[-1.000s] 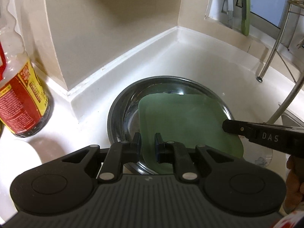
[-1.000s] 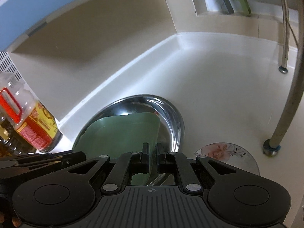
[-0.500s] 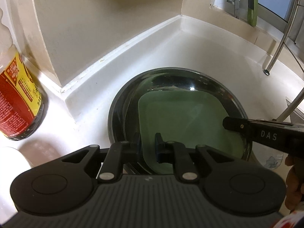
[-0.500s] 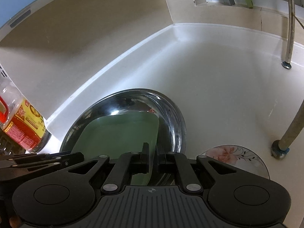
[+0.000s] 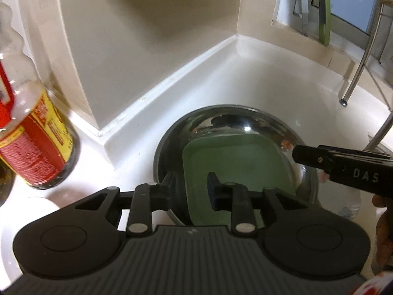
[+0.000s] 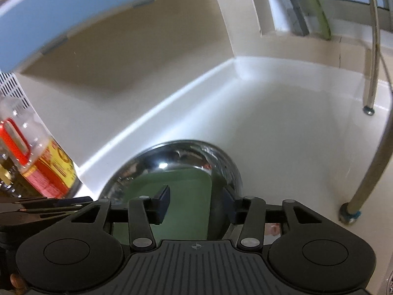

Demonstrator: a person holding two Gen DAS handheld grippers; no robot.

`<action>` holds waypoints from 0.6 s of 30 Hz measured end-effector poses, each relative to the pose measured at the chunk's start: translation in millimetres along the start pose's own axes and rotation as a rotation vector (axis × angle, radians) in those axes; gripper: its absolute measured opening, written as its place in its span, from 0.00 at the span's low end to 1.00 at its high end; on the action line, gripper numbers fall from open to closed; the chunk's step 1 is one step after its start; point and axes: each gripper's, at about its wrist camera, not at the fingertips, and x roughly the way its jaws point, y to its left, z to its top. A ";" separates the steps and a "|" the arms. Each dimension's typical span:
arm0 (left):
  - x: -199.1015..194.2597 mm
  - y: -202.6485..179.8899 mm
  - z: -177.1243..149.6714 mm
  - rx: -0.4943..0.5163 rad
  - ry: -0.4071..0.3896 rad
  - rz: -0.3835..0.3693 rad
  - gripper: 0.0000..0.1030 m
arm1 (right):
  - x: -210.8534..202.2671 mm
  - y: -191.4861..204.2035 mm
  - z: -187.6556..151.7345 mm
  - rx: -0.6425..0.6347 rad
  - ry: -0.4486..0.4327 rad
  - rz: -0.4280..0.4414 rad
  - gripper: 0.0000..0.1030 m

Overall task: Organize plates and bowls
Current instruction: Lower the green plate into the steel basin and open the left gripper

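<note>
left wrist: green plate (image 5: 235,162) lies in steel bowl (image 5: 304,179).

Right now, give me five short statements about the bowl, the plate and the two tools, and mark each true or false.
1. The green plate lies inside the steel bowl. True.
2. The right tool is clamped on the bowl's rim. False: its jaws have just been opening and stand apart, with the plate's edge and the bowl's rim between them, unpressed.
3. The left tool is open. True: its jaws have just been opening, and the pads stand off the bowl's rim between them.
4. The sauce bottle stands inside the bowl. False: it stands on the counter to the bowl's left.
5. The bowl is upside down. False: it sits open side up.
</note>
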 end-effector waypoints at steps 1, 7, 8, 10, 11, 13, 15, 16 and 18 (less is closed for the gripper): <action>-4.4 -0.3 0.9 -0.002 -0.002 0.000 0.26 | -6.5 -1.1 0.4 0.004 -0.005 0.006 0.48; -34.6 0.1 -4.1 -0.018 -0.013 -0.010 0.29 | -41.8 -12.4 -0.6 0.033 -0.021 0.016 0.50; -39.4 -0.2 -5.9 -0.021 -0.015 -0.013 0.29 | -48.2 -14.8 -2.1 0.037 -0.024 0.014 0.50; -48.4 -1.4 -10.3 -0.029 -0.014 -0.016 0.29 | -61.2 -20.6 -6.0 0.040 -0.025 0.005 0.51; -52.5 -2.3 -12.4 -0.034 -0.014 -0.020 0.29 | -67.3 -23.2 -8.2 0.039 -0.024 -0.001 0.51; -59.7 -6.1 -16.9 -0.040 -0.018 -0.028 0.29 | -78.4 -28.7 -13.0 0.036 -0.017 -0.013 0.51; -66.9 -10.6 -22.7 -0.038 -0.020 -0.036 0.29 | -89.1 -32.4 -17.4 0.041 -0.013 -0.022 0.51; -70.0 -13.8 -25.2 -0.031 -0.017 -0.042 0.29 | -94.4 -34.3 -20.4 0.044 -0.010 -0.029 0.52; -75.8 -19.8 -30.8 -0.020 -0.010 -0.051 0.29 | -102.9 -37.5 -26.2 0.047 0.000 -0.036 0.52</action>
